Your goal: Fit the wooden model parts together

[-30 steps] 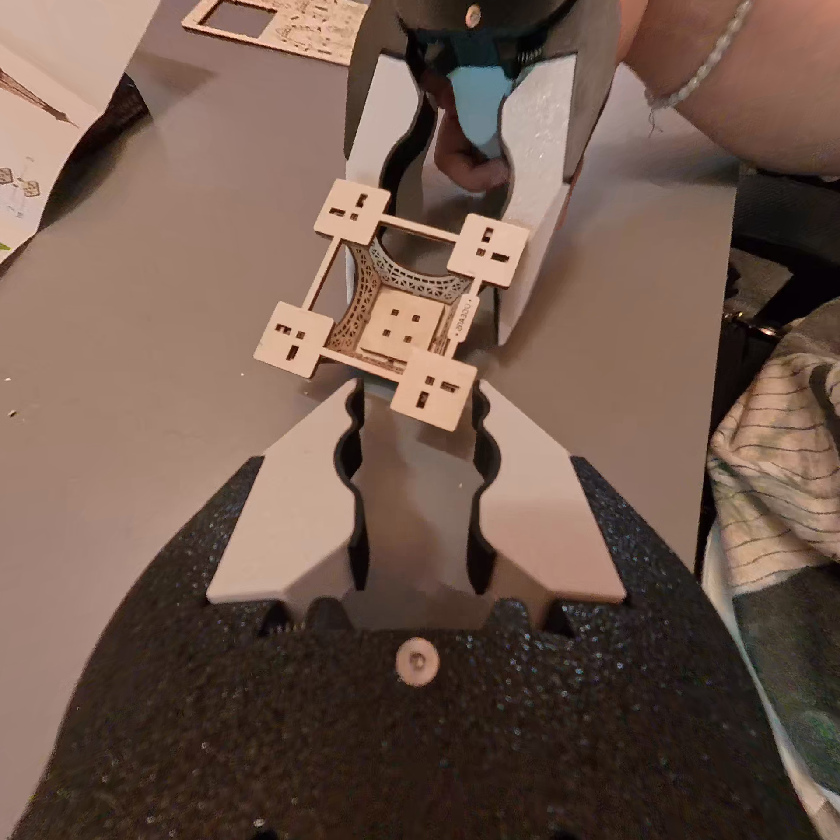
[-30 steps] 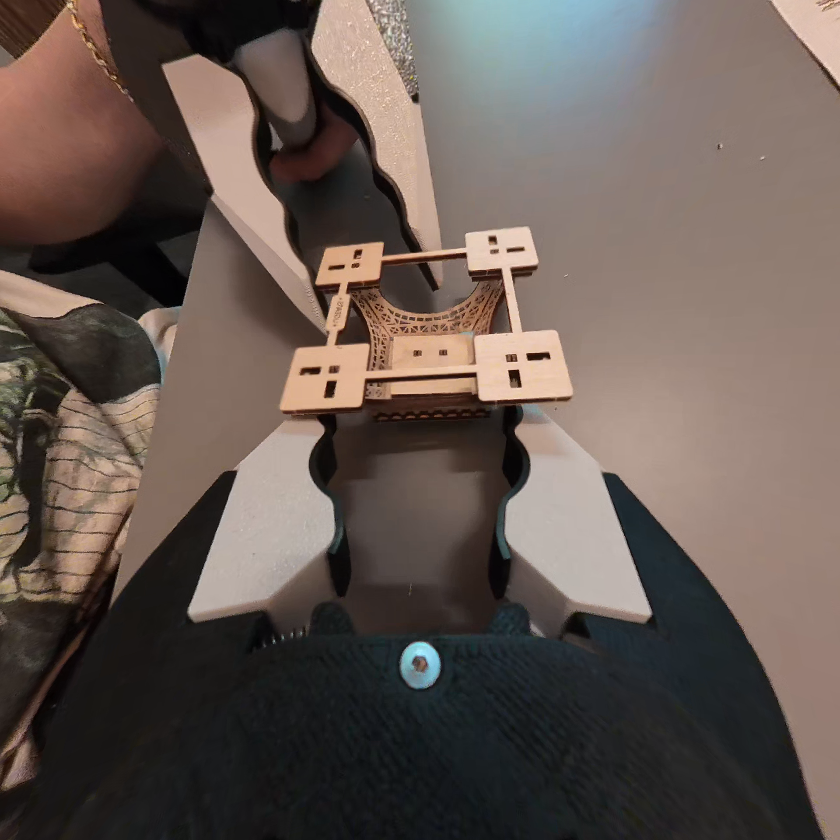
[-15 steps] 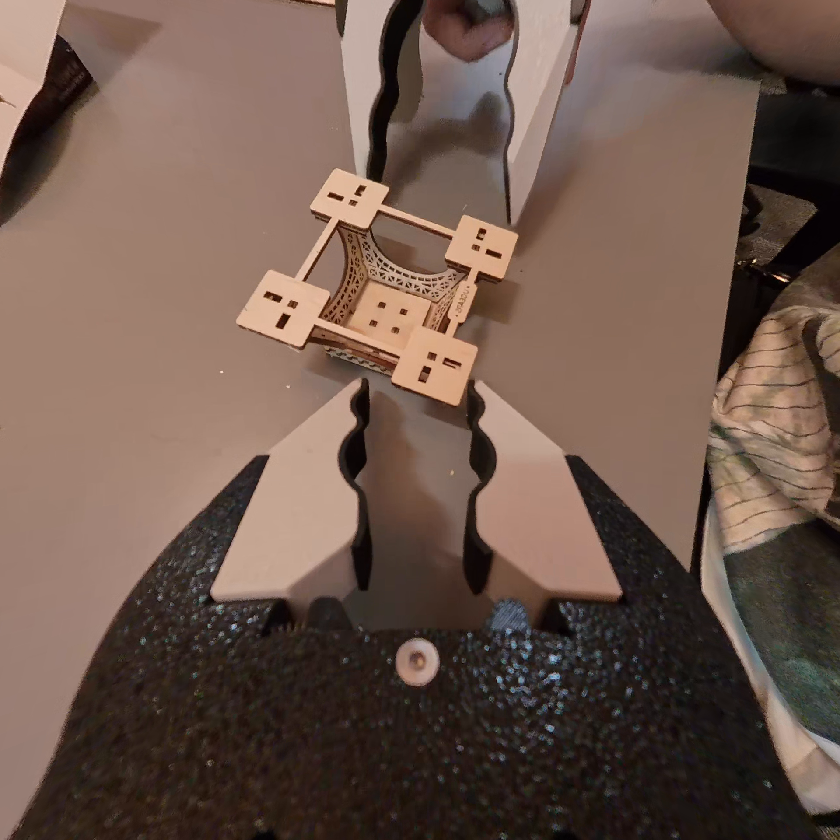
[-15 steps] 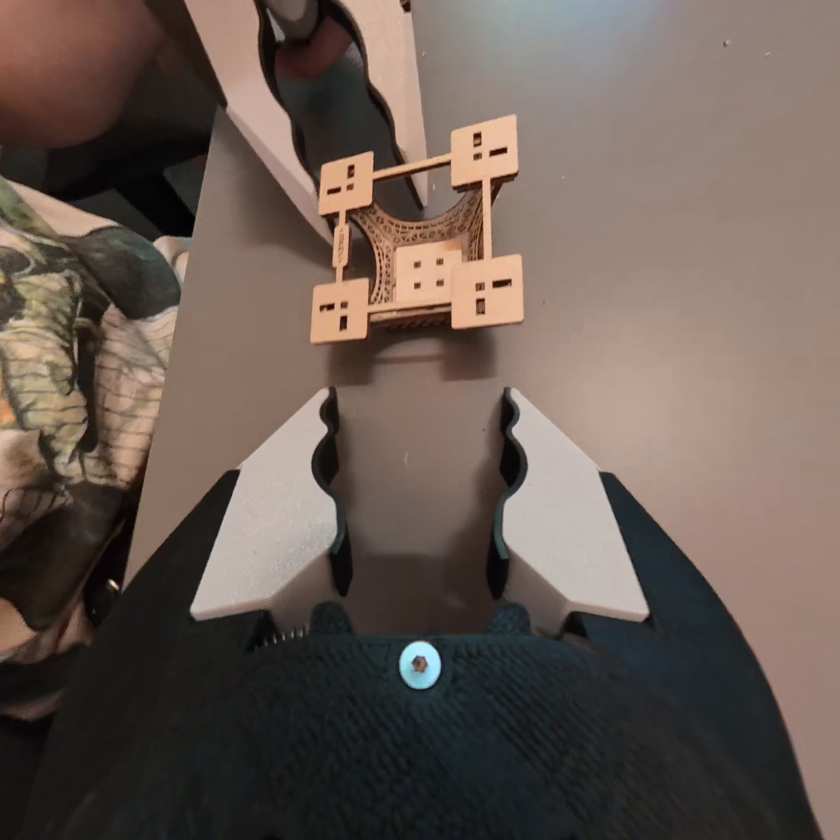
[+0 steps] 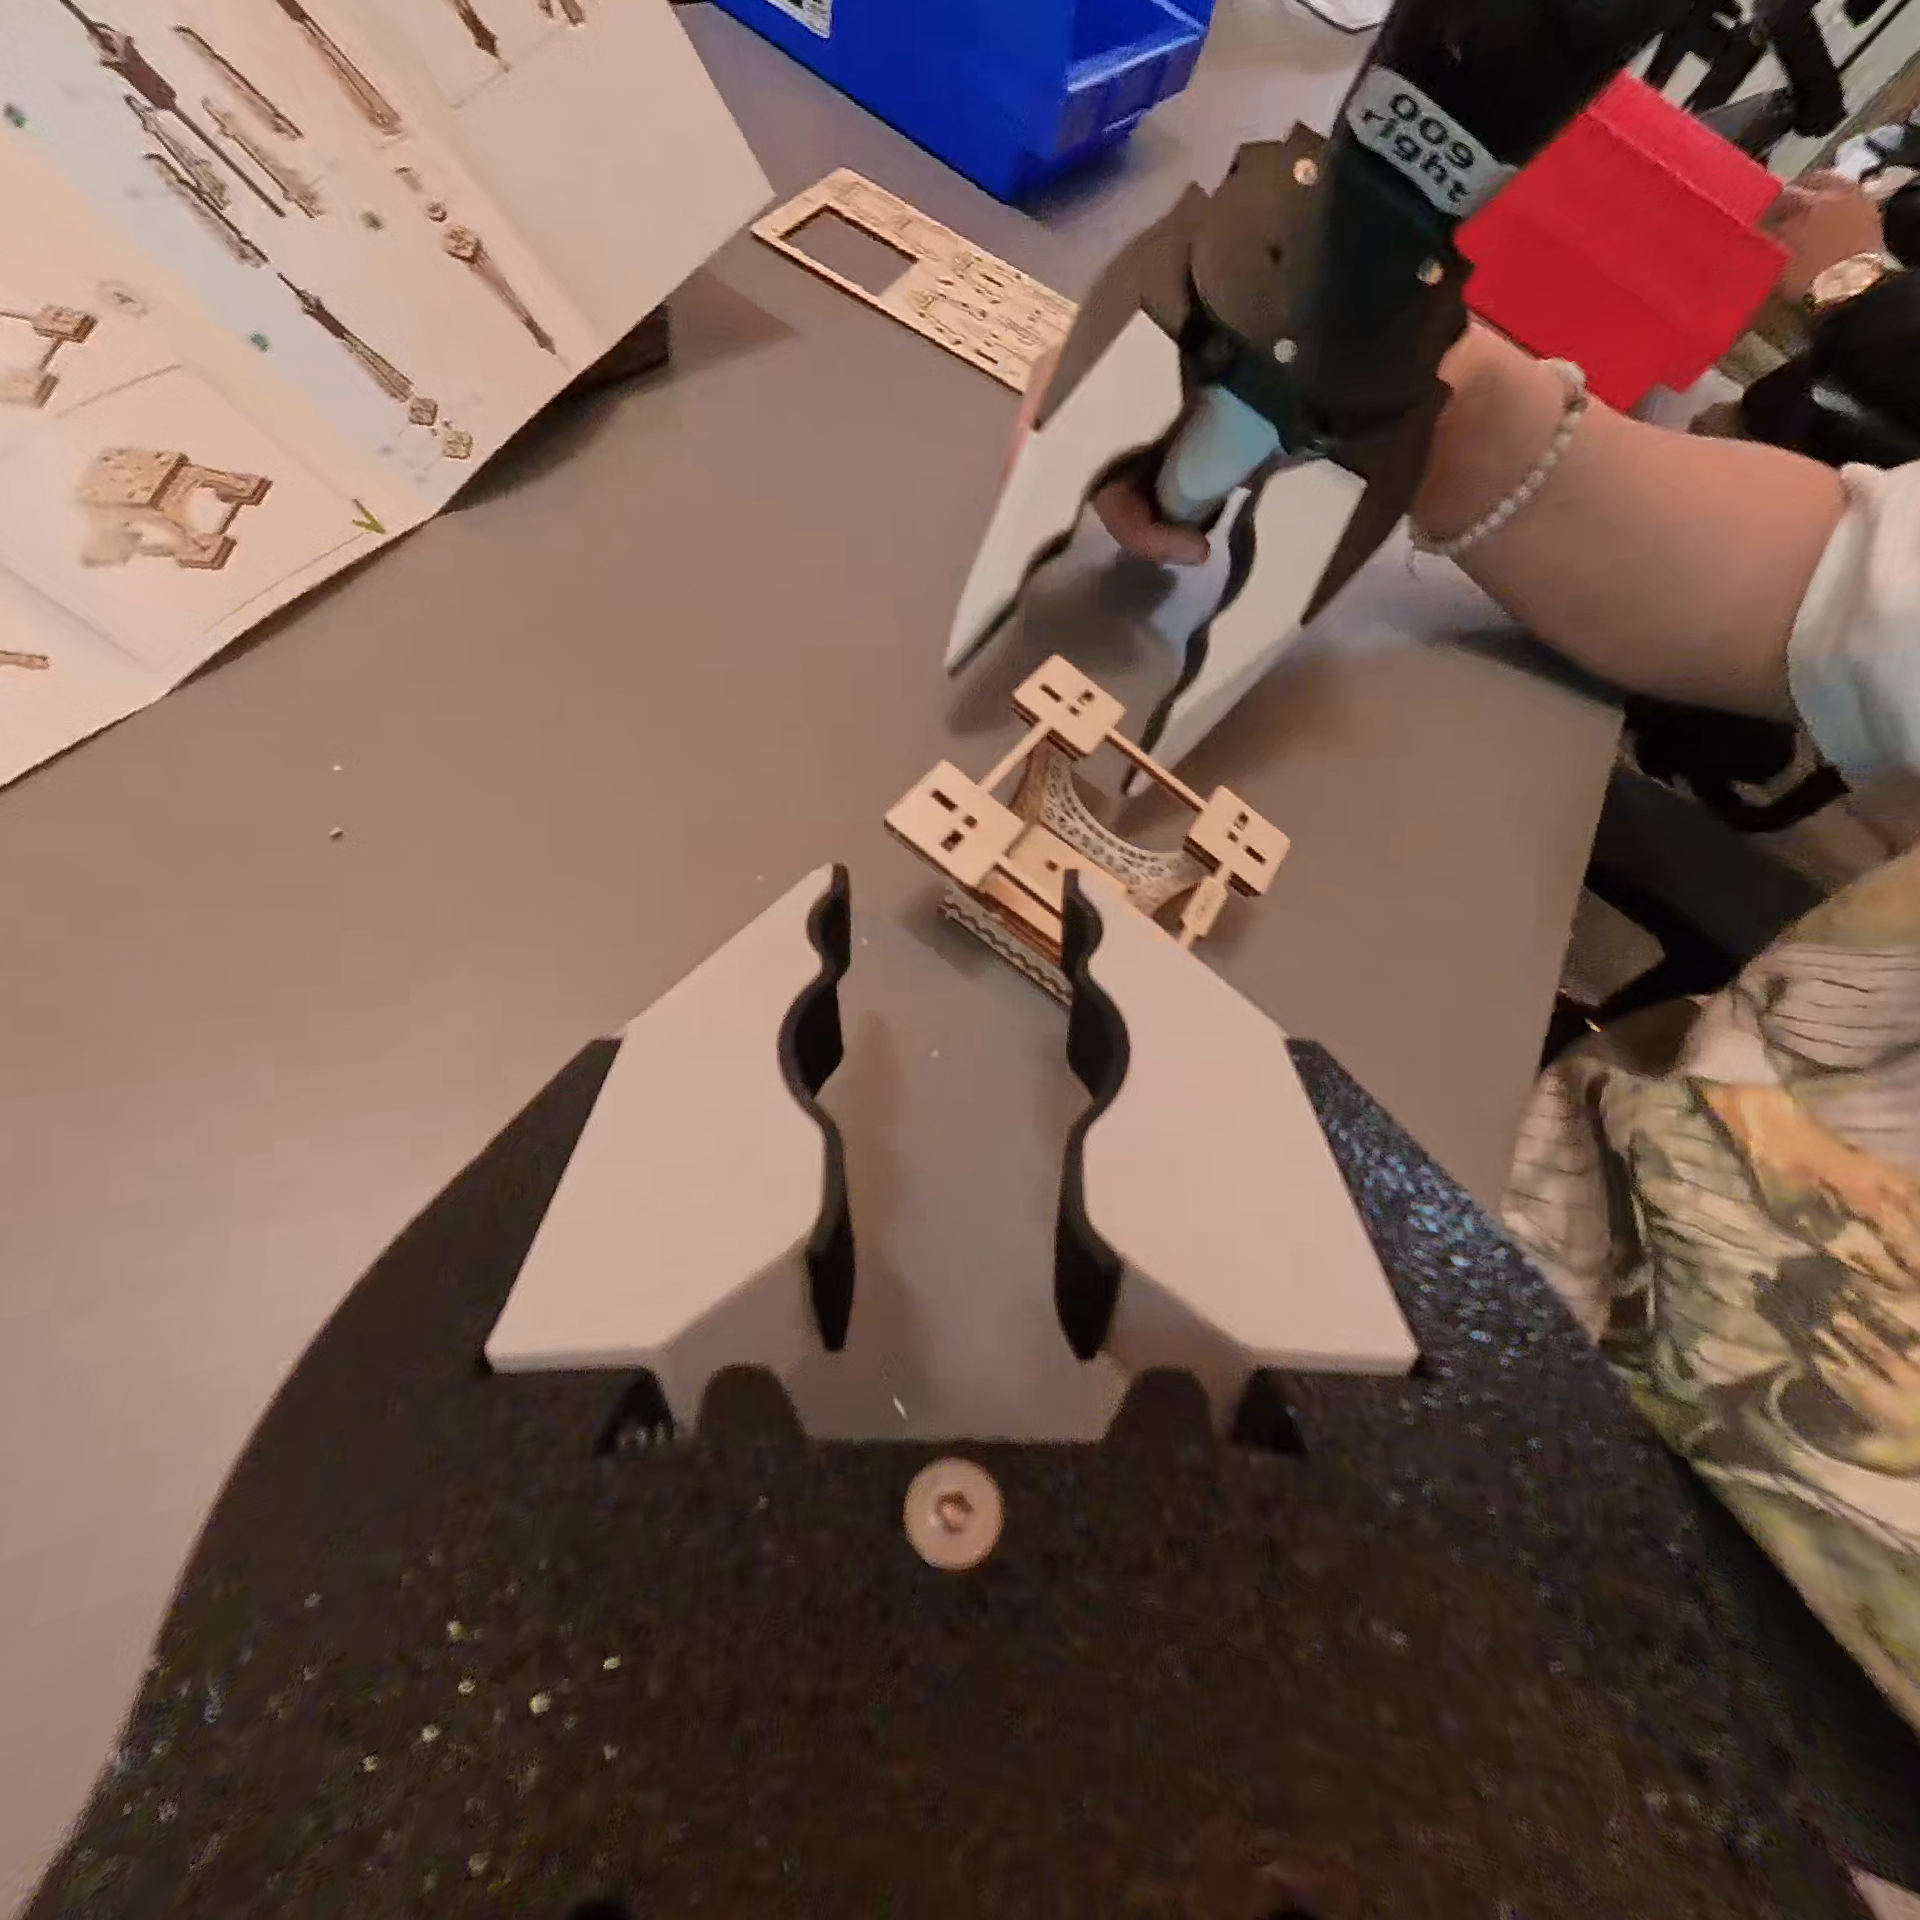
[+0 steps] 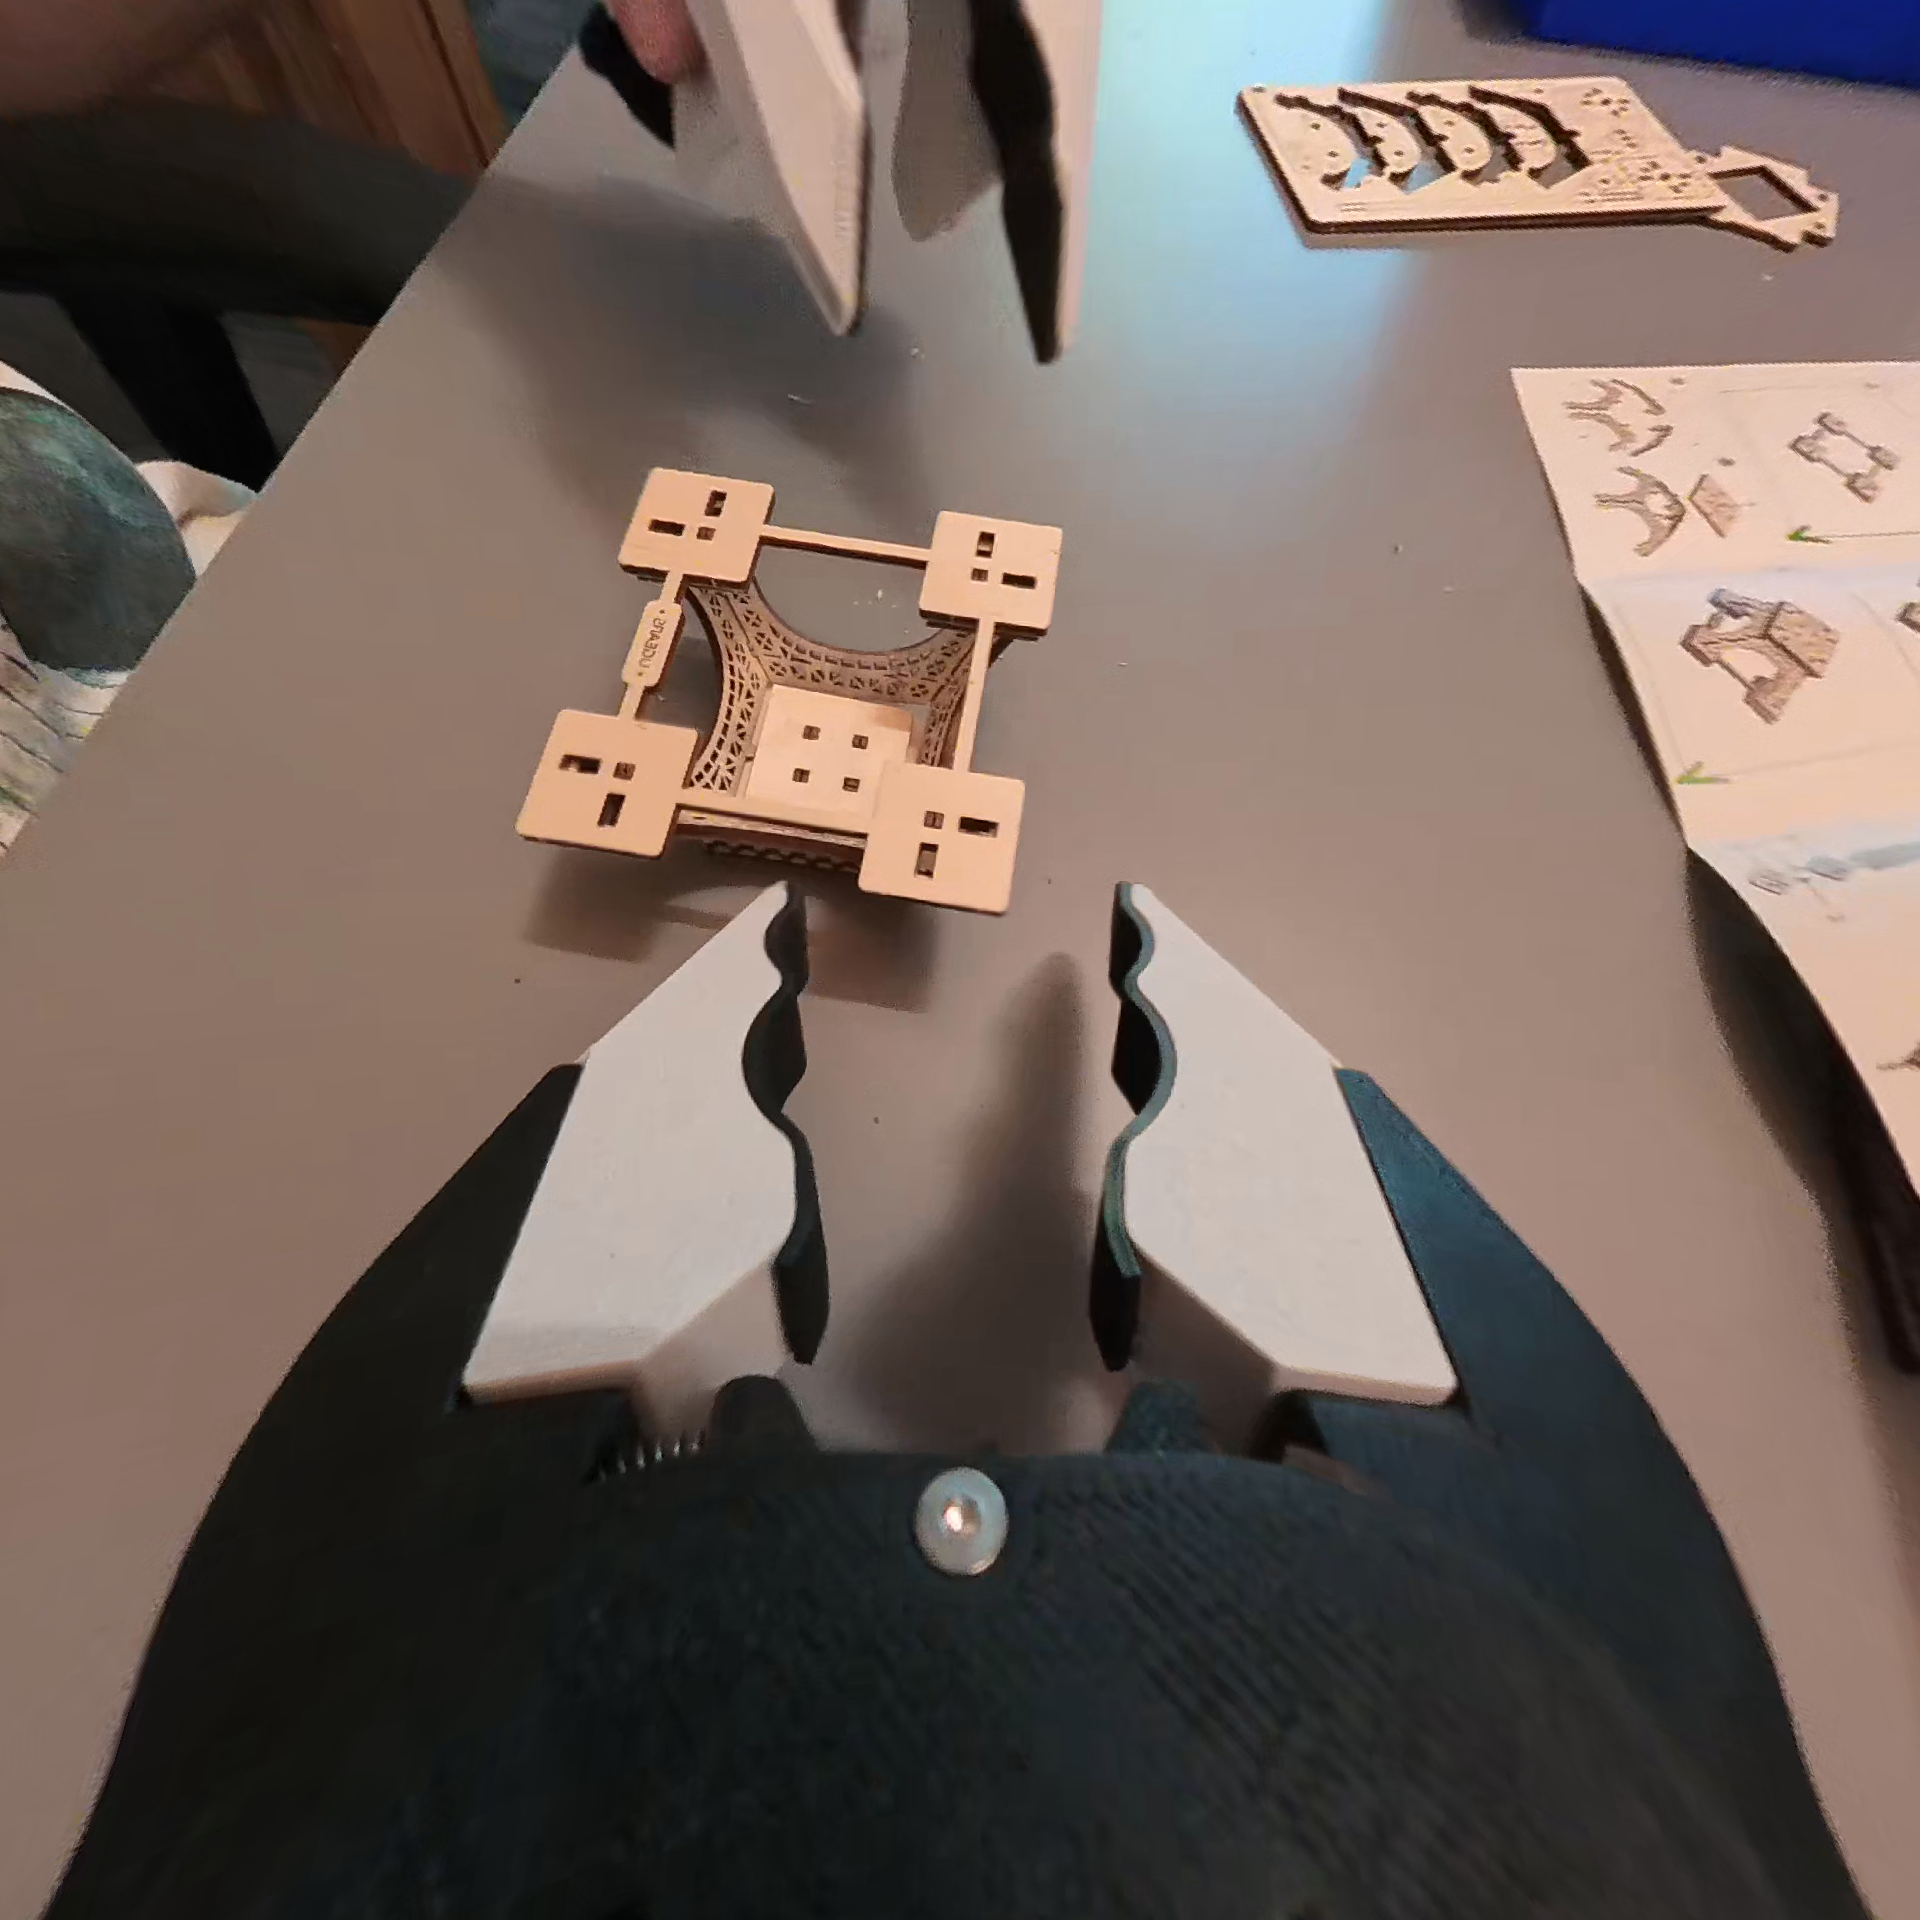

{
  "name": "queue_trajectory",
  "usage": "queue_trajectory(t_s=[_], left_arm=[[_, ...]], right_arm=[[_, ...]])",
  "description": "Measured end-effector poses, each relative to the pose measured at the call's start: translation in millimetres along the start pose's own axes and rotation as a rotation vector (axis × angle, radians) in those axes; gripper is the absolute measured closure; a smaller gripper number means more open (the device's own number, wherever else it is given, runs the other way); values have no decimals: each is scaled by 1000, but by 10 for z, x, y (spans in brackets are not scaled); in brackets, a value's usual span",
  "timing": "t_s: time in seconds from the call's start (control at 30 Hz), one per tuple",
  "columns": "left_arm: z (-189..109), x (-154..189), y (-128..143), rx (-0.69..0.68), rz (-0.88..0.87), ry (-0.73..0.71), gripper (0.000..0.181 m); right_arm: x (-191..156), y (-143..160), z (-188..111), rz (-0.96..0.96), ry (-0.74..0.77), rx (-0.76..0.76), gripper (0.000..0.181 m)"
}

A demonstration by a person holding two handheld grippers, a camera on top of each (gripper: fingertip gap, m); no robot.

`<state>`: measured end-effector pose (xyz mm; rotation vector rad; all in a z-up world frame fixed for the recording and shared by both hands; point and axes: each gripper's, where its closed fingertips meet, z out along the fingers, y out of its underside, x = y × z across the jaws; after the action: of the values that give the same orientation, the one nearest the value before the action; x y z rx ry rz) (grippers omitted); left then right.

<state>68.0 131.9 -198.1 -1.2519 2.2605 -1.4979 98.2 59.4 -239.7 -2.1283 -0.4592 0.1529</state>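
Wooden model (image 6: 805,694) on grey table (image 6: 1299,644), left tongs (image 5: 951,894) and right tongs (image 6: 956,899) wide, empty.

A white label (image 5: 1423,156) bears writing, wrapped round the right hand-held gripper (image 5: 1049,717).

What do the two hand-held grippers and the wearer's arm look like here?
Left hand-held gripper: speckled black body, pale grey wedge fingers with wavy black pads, one silver screw. Right hand-held gripper: the same in a smoother dark body, with a label on its handle. A bead bracelet and a white sleeve show.
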Motion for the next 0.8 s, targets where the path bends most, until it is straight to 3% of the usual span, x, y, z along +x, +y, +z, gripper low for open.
queue_trajectory(t_s=[0.13, 0.37, 0.63, 0.8], left_arm=[[136, -37, -58, -29, 108, -10, 141], [272, -52, 27, -241, 283, 105, 138], [255, -70, 24, -179, -47, 298, 133], [267, -58, 60, -231, -310, 453, 138]], right_arm=[[-32, 22, 35, -8, -12, -15, 128], [-6, -76, 15, -3, 22, 41, 139], [-124, 101, -122, 70, -68, -18, 123], [-16, -36, -287, 486, -135, 71, 113]])
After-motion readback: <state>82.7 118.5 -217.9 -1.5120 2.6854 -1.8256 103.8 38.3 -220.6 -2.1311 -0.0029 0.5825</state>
